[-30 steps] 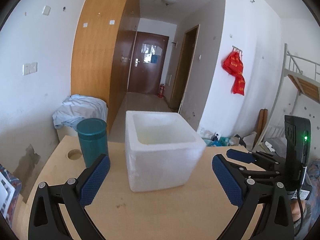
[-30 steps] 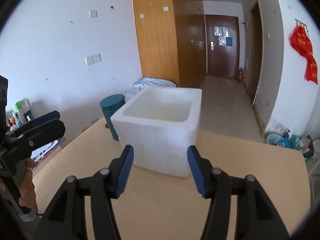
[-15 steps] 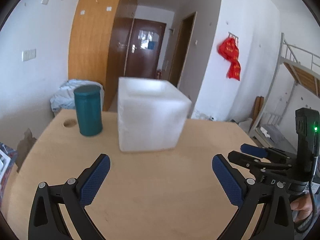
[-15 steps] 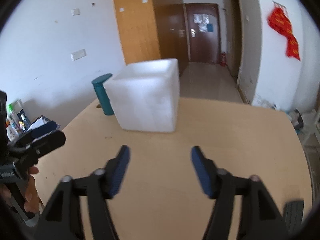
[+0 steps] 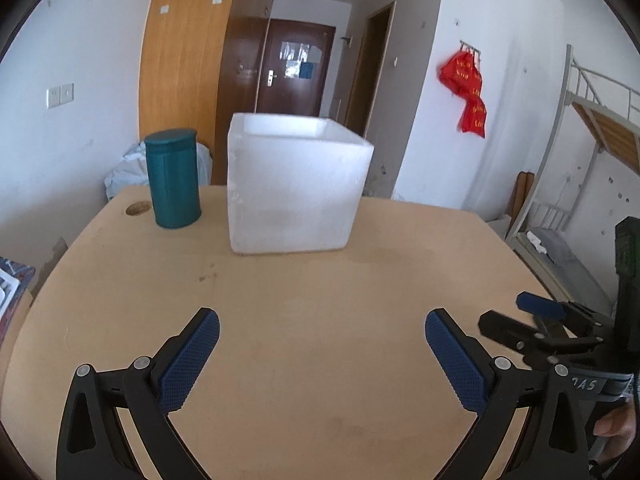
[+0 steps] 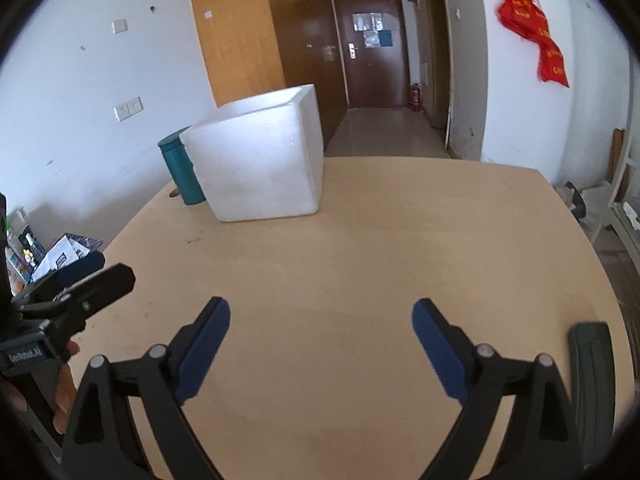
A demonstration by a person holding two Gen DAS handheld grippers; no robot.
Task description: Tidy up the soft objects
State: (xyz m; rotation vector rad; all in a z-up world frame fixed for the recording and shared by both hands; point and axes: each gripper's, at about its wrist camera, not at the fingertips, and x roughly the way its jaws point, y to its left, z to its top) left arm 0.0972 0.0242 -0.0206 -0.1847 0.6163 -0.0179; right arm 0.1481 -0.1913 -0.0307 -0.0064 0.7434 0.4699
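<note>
1. At the far left of the desk (image 5: pixel 320 360): the white foam box (image 5: pixel 292 192) stands upright with its open top up, and the teal canister (image 5: pixel 173 178) sits just beside it on its left. No soft objects show in either view; you cannot see into the box from here.
2. Handling, as a judgement: the foam box looks light and stiff but brittle. Its walls will likely dent or crumble under a hard pinch, and it may skid on the smooth top if nudged. Take it by a thick wall near the rim, one tool finger inside and one outside, with gentle pressure.
3. Your left tool (image 5: pixel 322 328) is released, blue pads spread wide, holding nothing, low over the near desk. Your right tool (image 6: pixel 320 314) is likewise spread and empty, well apart from the box.
4. Surface: pale wood top, smooth, with a round cable hole (image 5: pixel 137 209) near the canister. A dark flat object (image 6: pixel 592 376) lies at the near right edge; what it is cannot be told.
5. Room: white walls, wooden wardrobe panel (image 5: pixel 184 60), dark door (image 6: pixel 372 48) down a corridor, red hanging cloth (image 5: pixel 466 92), bunk-bed frame (image 5: pixel 592 120) at right.
</note>
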